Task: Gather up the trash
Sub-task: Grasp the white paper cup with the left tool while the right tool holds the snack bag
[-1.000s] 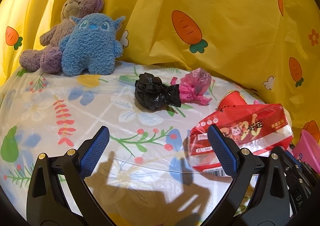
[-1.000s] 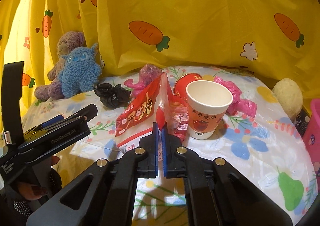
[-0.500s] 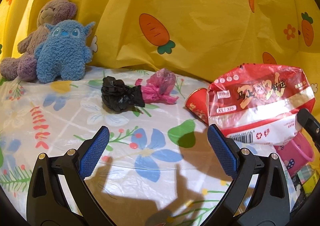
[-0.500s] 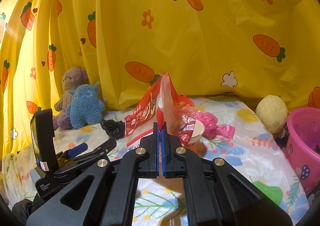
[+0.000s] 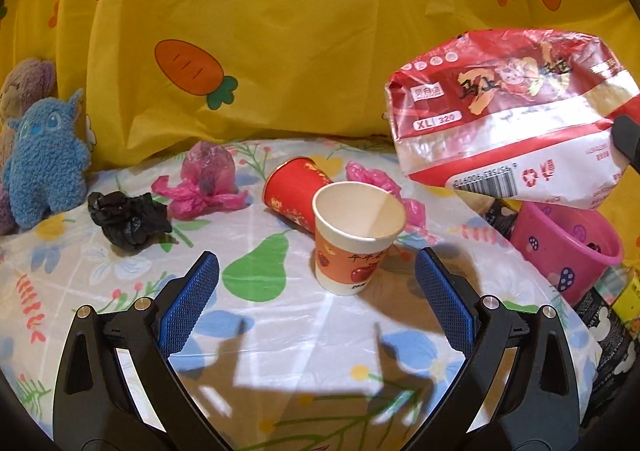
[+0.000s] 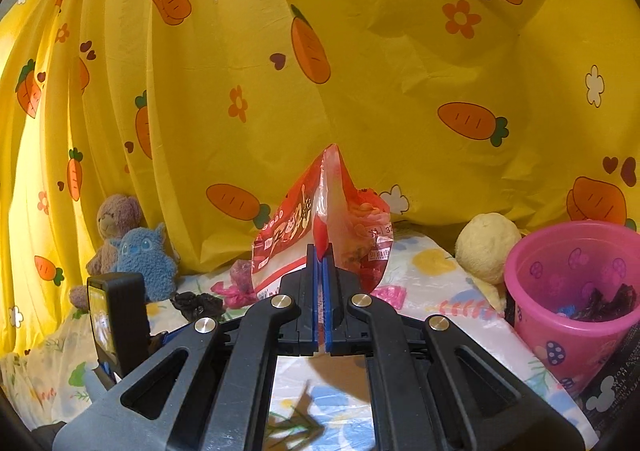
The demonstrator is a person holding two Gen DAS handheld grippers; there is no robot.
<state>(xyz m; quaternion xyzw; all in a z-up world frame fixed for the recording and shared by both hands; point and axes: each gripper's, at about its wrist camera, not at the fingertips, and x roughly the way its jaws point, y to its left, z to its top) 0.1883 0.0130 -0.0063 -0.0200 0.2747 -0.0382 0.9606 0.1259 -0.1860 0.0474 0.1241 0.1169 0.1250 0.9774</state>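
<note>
Wrapper (image 6: 320, 227), red and white, pinched flat between your right gripper (image 6: 321, 251) pads, jaws fully closed on its edge, bag held in air clear of tablecloth (image 5: 280, 335). From left wrist view, wrapper (image 5: 508, 119) hangs just above pink bucket (image 5: 568, 247) at table's right edge. Your left gripper (image 5: 316, 291) gapes wide, nothing between pads, paper cup (image 5: 356, 235) upright just ahead. Red cup (image 5: 294, 195) lies tipped behind it. Black bag (image 5: 128, 219) and pink bag (image 5: 204, 183) sit near plush toys (image 5: 40, 163).

Crumpled red-and-white wrapper (image 5: 508, 115) held aloft above pink bin (image 5: 568, 247); paper cup (image 5: 356, 239) upright on table.
</note>
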